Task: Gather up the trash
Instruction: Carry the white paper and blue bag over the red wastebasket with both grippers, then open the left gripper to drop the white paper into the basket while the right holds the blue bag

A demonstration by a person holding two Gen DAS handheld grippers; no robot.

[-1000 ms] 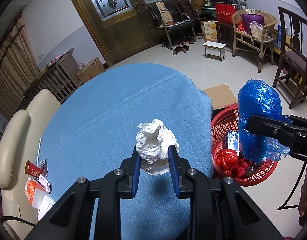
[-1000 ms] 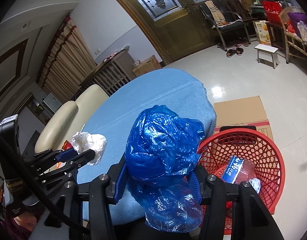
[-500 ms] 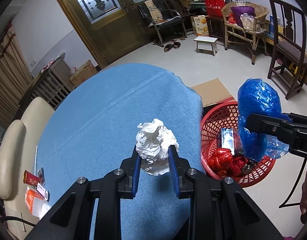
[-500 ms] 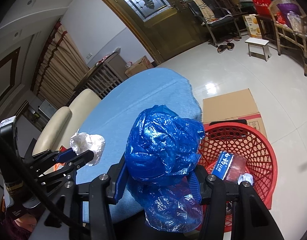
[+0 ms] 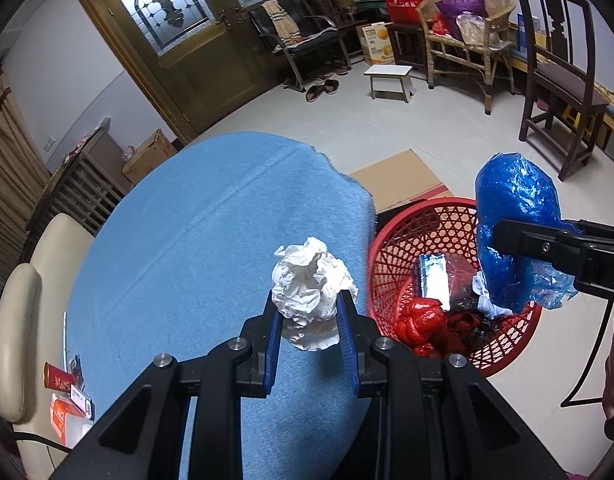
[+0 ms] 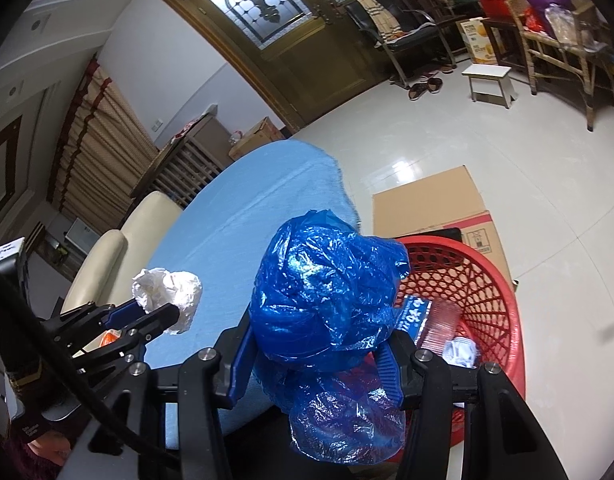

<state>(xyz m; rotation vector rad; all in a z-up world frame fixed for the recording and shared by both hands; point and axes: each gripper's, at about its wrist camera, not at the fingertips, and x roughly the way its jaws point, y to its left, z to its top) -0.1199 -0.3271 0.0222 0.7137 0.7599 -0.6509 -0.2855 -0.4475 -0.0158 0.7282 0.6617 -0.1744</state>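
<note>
My left gripper [image 5: 309,312] is shut on a crumpled white paper ball [image 5: 313,288] and holds it above the right edge of the blue round table [image 5: 211,232], close to the red basket [image 5: 399,240]. My right gripper [image 6: 319,344] is shut on a crumpled blue plastic bag [image 6: 327,292] and holds it above the near rim of the red basket [image 6: 487,284]. The bag [image 5: 515,224] also shows in the left wrist view, over the basket. The paper ball [image 6: 167,292] also shows in the right wrist view. The basket holds red wrappers [image 5: 423,320] and a silver-blue packet [image 5: 433,280].
Flat cardboard [image 5: 395,180] lies on the floor behind the basket. A cream chair [image 5: 15,320] stands left of the table with small cartons [image 5: 67,396] beside it. A dark wooden chair [image 5: 555,72], a wicker chair [image 5: 467,32] and a white stool [image 5: 389,80] stand further off.
Both grippers have moved right toward the basket, each with its load still held. The basket now sits nearer the left gripper and more under the blue bag.
</note>
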